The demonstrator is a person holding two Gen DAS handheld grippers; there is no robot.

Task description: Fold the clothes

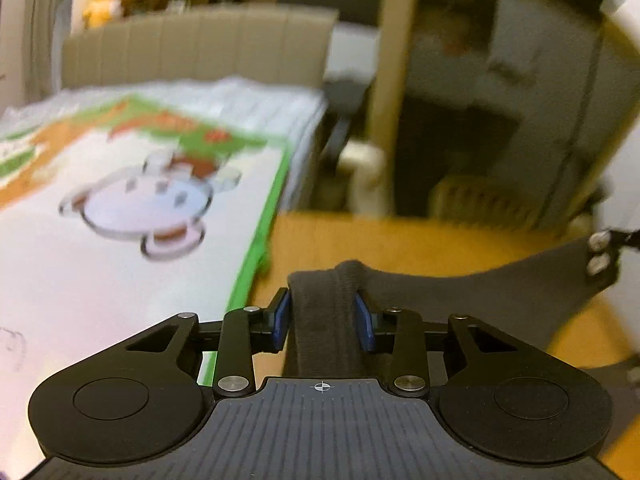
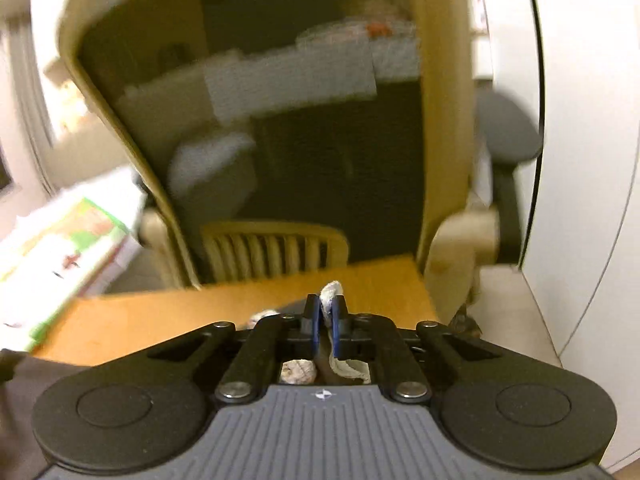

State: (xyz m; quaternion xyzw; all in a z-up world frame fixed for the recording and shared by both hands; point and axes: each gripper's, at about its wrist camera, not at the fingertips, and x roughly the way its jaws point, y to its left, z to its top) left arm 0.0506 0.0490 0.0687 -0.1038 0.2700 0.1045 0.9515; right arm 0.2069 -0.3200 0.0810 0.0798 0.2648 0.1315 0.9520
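Observation:
My left gripper [image 1: 322,316] is shut on a bunched fold of a dark grey garment [image 1: 460,296], held above the wooden table [image 1: 400,240]. The garment stretches away to the right, where the other gripper's screws [image 1: 598,254] show at its far corner. My right gripper [image 2: 325,320] is shut on a thin pale strip of fabric [image 2: 332,292], which pokes up between the blue pads. A dark grey piece of the garment [image 2: 16,400] shows at the left edge of the right wrist view.
A bed with a white, green and orange cartoon blanket [image 1: 120,200] lies left of the table. A wooden chair [image 2: 276,248] stands behind the table [image 2: 200,316]. Behind it stand a shelf unit [image 2: 320,120] and a grey office chair [image 2: 508,132].

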